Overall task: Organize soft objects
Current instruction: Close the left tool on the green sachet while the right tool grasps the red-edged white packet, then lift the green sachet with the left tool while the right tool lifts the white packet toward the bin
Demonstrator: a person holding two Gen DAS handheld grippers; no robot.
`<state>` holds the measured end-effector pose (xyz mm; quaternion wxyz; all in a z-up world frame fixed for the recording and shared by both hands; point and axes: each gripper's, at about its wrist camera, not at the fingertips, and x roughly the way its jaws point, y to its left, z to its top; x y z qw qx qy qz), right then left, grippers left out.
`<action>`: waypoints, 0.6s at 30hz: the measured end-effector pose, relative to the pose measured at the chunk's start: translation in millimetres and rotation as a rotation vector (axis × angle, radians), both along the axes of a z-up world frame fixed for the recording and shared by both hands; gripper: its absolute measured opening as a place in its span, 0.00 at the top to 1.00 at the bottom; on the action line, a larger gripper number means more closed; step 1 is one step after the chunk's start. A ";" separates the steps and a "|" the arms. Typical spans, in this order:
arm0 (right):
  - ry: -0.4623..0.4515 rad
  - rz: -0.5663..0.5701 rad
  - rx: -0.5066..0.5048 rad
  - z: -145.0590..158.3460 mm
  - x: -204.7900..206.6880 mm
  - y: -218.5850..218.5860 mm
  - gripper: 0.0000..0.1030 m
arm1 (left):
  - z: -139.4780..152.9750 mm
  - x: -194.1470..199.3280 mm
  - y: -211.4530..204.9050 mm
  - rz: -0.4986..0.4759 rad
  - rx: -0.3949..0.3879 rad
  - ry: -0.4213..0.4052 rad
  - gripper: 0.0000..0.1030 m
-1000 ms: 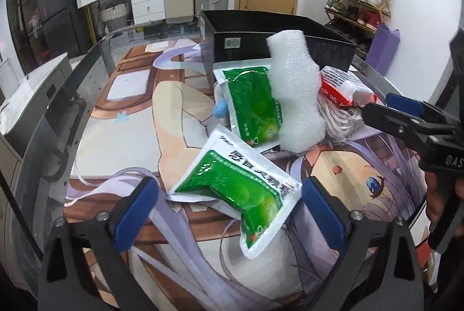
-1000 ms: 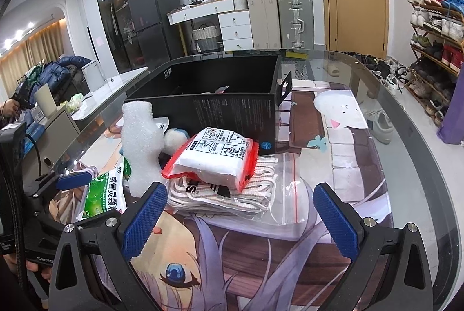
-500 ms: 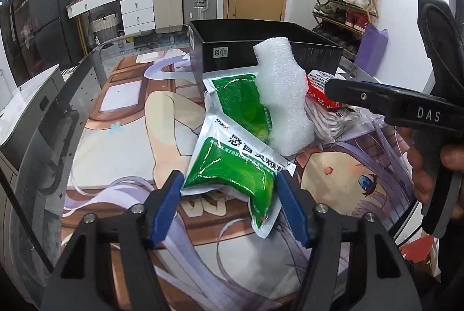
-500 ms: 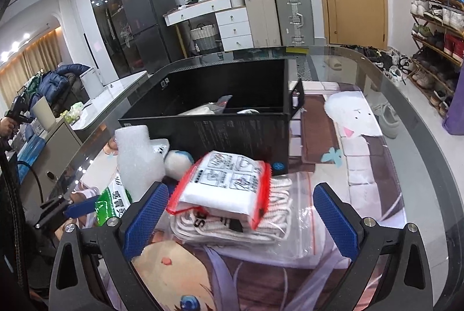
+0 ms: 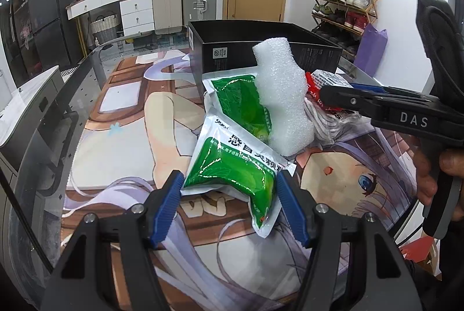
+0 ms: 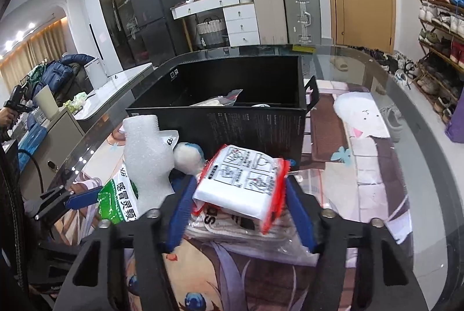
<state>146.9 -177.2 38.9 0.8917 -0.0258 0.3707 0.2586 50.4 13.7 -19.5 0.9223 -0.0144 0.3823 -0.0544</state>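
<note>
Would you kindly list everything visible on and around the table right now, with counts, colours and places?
green sachet: two, green and white; one between the left fingers, the other behind it.
foam block: one, white; upright beside the sachets.
red-edged packet: one, white and red; between the right fingers, atop a clear bag of striped fabric.
plush ball: one, white and blue; before the box.
black box: one; mid-table, packets inside.
printed mat: one, multicoloured; on the table.
suitcases: three; far wall.
shoe rack: one; right wall.
left hand-held gripper: shut on the sachet.
right hand-held gripper: shut on the packet.
</note>
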 end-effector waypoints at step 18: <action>-0.053 0.032 0.059 11.0 -35.8 -20.9 0.47 | 3.3 -8.1 -1.9 0.013 -0.015 -0.012 0.51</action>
